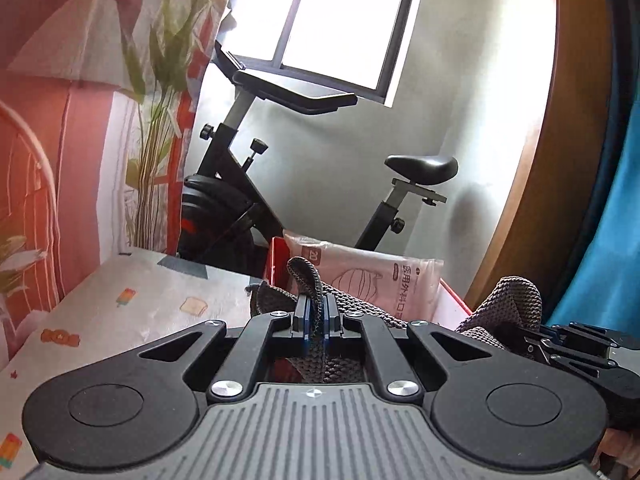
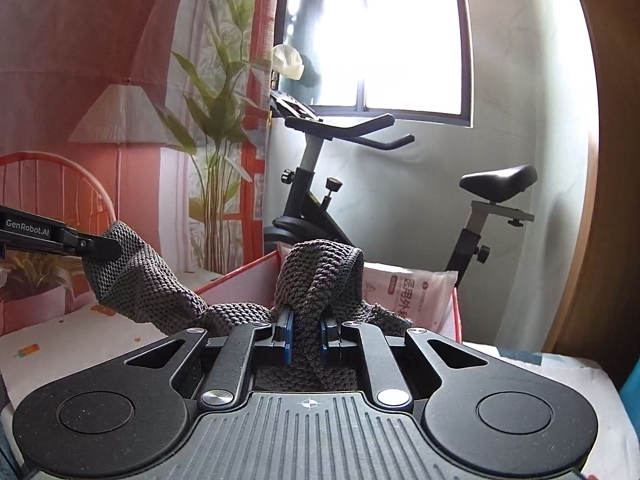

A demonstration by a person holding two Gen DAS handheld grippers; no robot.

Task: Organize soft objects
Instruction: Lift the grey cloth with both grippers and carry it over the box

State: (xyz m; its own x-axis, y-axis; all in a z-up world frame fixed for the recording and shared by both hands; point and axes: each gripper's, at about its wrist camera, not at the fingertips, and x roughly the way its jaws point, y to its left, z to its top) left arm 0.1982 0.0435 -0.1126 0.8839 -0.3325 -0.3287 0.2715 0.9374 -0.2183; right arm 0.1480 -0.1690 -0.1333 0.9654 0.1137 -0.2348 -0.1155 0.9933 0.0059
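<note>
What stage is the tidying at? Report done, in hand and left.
Done: a pink packet already stands in the red box. In hand: the left gripper and right gripper each have their jaws shut on the grey knit cloth, held up between them in front of the box. Left: the cloth is not yet put away, likely into that box.

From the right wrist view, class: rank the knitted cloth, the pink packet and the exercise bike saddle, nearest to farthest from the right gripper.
1. Knitted cloth: clamped in the right gripper, centre.
2. Pink packet: just behind the cloth, slightly right, standing in the red box.
3. Exercise bike saddle: upper right, by the wall.
</note>
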